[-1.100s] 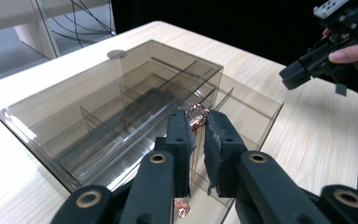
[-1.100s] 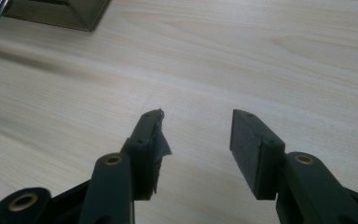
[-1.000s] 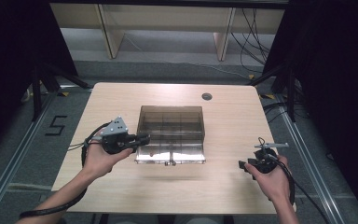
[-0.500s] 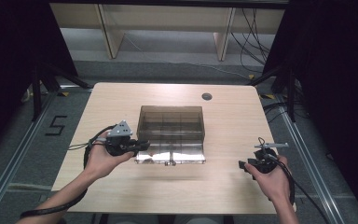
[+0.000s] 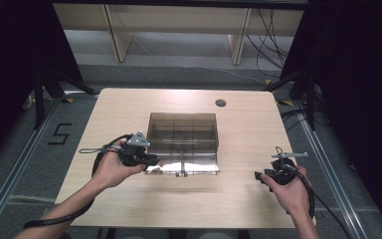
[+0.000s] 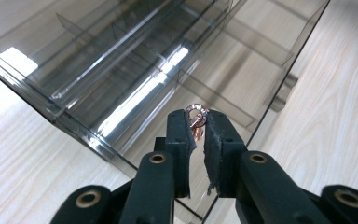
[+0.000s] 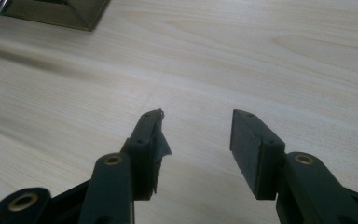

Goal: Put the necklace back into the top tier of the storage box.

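Observation:
A clear smoky plastic organizer box (image 5: 181, 142) with dividers stands in the middle of the table, its lid folded open toward me. My left gripper (image 5: 149, 160) hovers at the box's front left corner. In the left gripper view it (image 6: 196, 122) is shut on a small rose-gold ring-shaped trinket (image 6: 196, 115), held over the box's compartments (image 6: 135, 70). My right gripper (image 5: 260, 176) rests low over the bare wood at the front right. In the right gripper view it (image 7: 196, 126) stands open with nothing between its pads.
The light wood table (image 5: 129, 109) has a round dark cable grommet (image 5: 221, 103) at the back right. Cables trail from both grippers. The box corner (image 7: 51, 11) lies far left of the right gripper. Metal floor rails flank the table.
My left gripper has drawn back slightly toward me along the box's front left corner, still holding the trinket. The right gripper has stayed put.

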A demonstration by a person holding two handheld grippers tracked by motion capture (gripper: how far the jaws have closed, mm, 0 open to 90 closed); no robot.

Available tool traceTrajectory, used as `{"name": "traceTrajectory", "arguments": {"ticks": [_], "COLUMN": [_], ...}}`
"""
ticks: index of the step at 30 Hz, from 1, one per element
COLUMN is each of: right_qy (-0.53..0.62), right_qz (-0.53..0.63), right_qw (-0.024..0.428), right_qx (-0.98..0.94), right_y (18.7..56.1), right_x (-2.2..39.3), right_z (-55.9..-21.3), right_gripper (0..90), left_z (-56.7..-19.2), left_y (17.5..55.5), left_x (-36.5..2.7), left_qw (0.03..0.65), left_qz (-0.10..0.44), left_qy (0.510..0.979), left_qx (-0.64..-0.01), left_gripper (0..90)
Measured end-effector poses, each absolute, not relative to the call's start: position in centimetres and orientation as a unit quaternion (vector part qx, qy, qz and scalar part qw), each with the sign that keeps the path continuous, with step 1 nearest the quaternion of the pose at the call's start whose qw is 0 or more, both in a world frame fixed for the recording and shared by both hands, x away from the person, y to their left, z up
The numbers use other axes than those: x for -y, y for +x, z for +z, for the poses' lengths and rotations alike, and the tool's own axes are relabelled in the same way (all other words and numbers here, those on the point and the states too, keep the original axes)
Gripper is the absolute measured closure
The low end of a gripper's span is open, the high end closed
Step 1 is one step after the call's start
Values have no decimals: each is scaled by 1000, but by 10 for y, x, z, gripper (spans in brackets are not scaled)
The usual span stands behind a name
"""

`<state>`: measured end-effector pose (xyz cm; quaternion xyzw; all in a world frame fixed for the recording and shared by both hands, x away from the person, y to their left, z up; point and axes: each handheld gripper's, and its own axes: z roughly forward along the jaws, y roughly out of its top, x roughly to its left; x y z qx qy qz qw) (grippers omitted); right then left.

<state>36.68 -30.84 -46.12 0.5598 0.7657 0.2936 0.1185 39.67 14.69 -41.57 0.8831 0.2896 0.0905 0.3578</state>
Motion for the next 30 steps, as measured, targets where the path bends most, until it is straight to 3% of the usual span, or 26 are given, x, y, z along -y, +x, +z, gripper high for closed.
{"name": "traceTrajectory", "arguments": {"ticks": [11,20,25,30], "right_qy": [555,555,555,556], "right_qz": [297,297,297,296], "right_qw": [100,100,100,102], "right_qx": [-770,-770,-771,-770], "right_y": [368,368,368,367], "right_x": [310,310,310,311], "right_z": [-460,-460,-460,-460], "right_gripper": [543,543,543,543], "left_z": [-416,-422,-421,-416], "left_y": [404,408,409,405], "left_x": [-140,-135,-138,-146], "left_qw": [301,295,298,363], "left_qz": [80,69,65,76], "left_qy": [909,909,908,874], "left_qx": [-277,-284,-288,-312], "left_gripper": [795,783,692,573]}}
